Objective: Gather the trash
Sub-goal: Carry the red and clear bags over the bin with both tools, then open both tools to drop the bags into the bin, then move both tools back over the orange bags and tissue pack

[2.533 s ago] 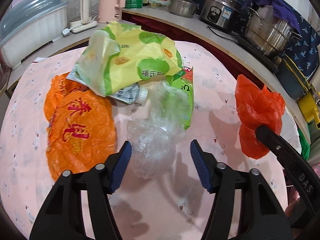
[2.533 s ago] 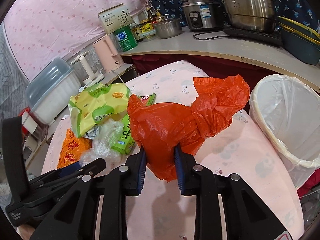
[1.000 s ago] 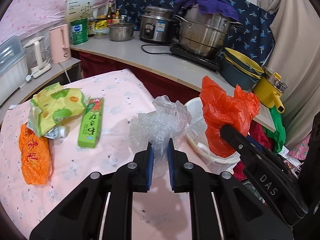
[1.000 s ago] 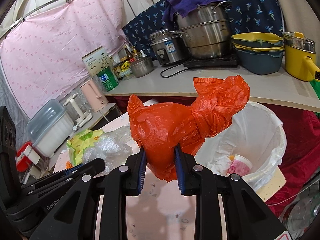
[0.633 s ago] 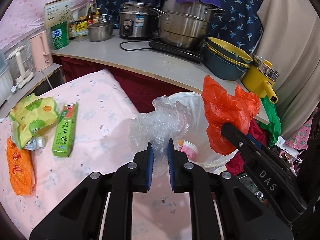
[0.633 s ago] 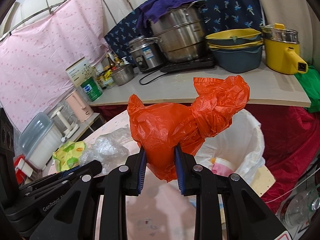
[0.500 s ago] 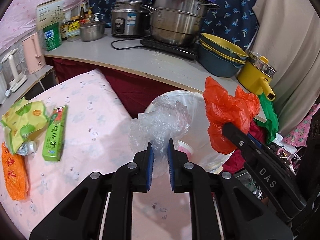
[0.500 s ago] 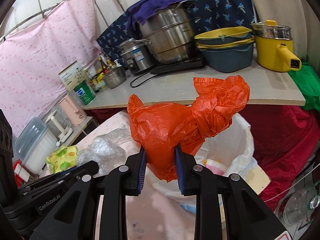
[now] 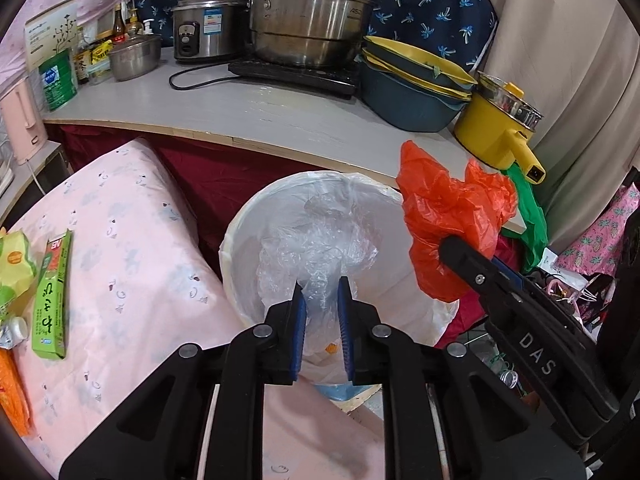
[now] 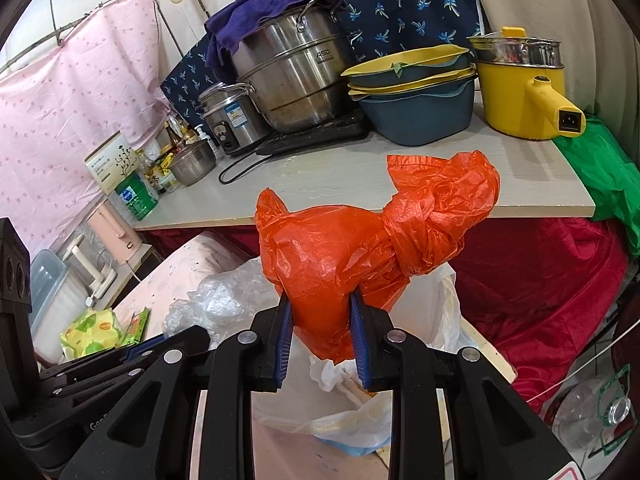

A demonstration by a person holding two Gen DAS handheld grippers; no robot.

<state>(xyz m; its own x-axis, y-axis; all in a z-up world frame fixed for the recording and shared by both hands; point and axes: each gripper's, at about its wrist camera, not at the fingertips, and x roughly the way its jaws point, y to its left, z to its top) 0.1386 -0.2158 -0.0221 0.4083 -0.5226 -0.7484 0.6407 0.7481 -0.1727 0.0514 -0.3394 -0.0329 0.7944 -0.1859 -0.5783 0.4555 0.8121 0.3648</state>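
Note:
My left gripper (image 9: pixel 321 300) is shut on a crumpled clear plastic bag (image 9: pixel 316 252) and holds it right above the white-lined trash bin (image 9: pixel 240 236). My right gripper (image 10: pixel 320 316) is shut on a knotted orange plastic bag (image 10: pixel 360 248) and holds it over the bin's liner (image 10: pixel 448 312). The orange bag also shows in the left wrist view (image 9: pixel 448 216), to the right of the bin. A green box (image 9: pixel 50 292), a yellow-green packet (image 9: pixel 12 268) and an orange wrapper (image 9: pixel 12 392) lie on the pink table (image 9: pixel 128 240) at the left.
A counter (image 9: pixel 260 116) behind the bin carries a steel pot (image 9: pixel 308 20), a rice cooker (image 9: pixel 200 28), stacked blue and yellow bowls (image 9: pixel 412 84) and a yellow pot (image 9: pixel 500 128). A green bag (image 10: pixel 604 176) hangs at the right. Red cloth (image 10: pixel 540 280) lies beside the bin.
Both grippers have swung right from the table with their bags. The clear bag and the orange bag now hang over the trash bin.

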